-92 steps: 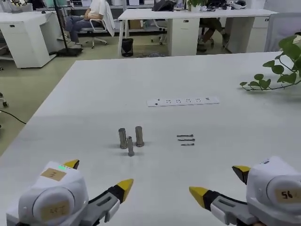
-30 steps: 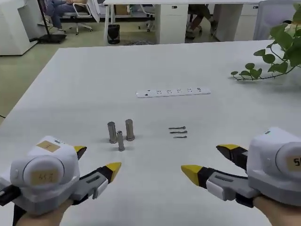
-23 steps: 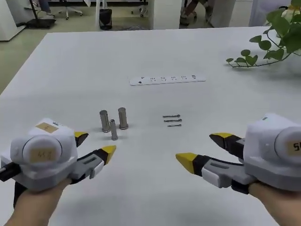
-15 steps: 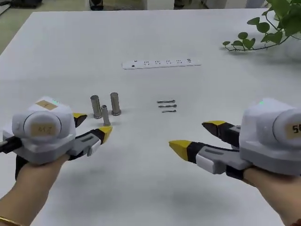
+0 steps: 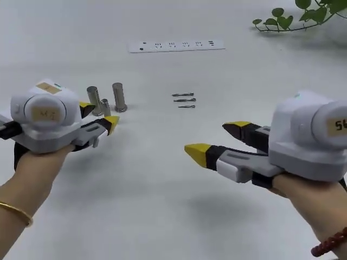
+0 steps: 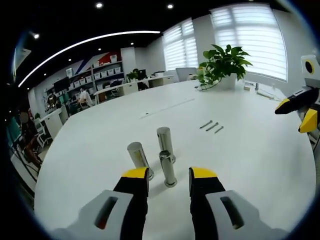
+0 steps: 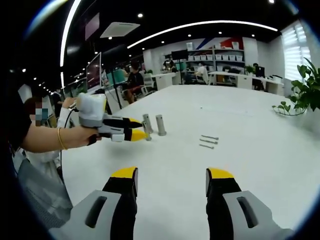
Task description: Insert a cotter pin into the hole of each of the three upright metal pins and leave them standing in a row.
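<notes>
The right tool [image 5: 206, 136] carries a tan sticker [image 5: 337, 125] on the round rear face of its housing. It is handwritten in dark ink, and the figures "56" can be read on it where it meets the picture's right edge. The left tool [image 5: 99, 112] bears two more tan labels, a rear sticker [image 5: 45, 114] on its round face and a top sticker [image 5: 47, 86] above. Both carry handwritten marks too blurred to read.

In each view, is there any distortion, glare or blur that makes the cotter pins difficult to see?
Head view: even light, soft shadows on the table, cotter pins small but distinct. Left gripper view: fisheye bends the table edge, windows blown out, metal pins crisp. Right gripper view: same curving, cotter pins tiny but visible.
</notes>
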Available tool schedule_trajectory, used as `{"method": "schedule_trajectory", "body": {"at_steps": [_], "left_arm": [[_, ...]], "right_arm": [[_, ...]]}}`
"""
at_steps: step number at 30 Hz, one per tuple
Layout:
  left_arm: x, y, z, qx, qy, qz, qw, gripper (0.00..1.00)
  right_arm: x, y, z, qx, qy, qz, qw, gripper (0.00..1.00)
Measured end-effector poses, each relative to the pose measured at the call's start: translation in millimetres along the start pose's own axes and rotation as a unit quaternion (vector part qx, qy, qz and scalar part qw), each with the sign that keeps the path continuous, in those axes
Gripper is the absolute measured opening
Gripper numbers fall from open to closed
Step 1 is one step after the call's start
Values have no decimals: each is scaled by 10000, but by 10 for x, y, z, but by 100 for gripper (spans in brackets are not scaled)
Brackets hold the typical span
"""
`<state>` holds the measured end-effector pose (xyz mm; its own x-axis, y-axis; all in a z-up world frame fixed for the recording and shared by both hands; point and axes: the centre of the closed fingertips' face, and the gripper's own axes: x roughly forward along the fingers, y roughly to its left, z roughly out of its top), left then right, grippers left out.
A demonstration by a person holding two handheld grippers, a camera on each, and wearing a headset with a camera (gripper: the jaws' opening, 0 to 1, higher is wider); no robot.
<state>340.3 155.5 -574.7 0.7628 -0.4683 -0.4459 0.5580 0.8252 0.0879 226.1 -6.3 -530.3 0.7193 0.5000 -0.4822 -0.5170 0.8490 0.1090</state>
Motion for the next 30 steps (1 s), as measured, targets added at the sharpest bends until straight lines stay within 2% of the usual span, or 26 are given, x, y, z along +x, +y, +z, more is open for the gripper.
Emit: {"method": "schedule_trajectory", "body": {"at_steps": [6, 14, 21, 30], "left_arm": [[96, -8, -1, -110, -63, -89, 9999, 19], [142, -2, -7, -95, -62, -77, 9999, 8], [150, 12, -5, -61, -58, -30, 10000, 7], [152, 17, -6, -297, -79, 23, 9995, 6]], "right_arm": [[23, -29, -51, 42, 34, -49, 10000, 51], [34, -81, -92, 16, 87, -122, 9999, 51], [53, -94, -133, 18, 140, -146, 9998, 51], [67, -75, -121, -32, 82, -177, 9998, 50]]}}
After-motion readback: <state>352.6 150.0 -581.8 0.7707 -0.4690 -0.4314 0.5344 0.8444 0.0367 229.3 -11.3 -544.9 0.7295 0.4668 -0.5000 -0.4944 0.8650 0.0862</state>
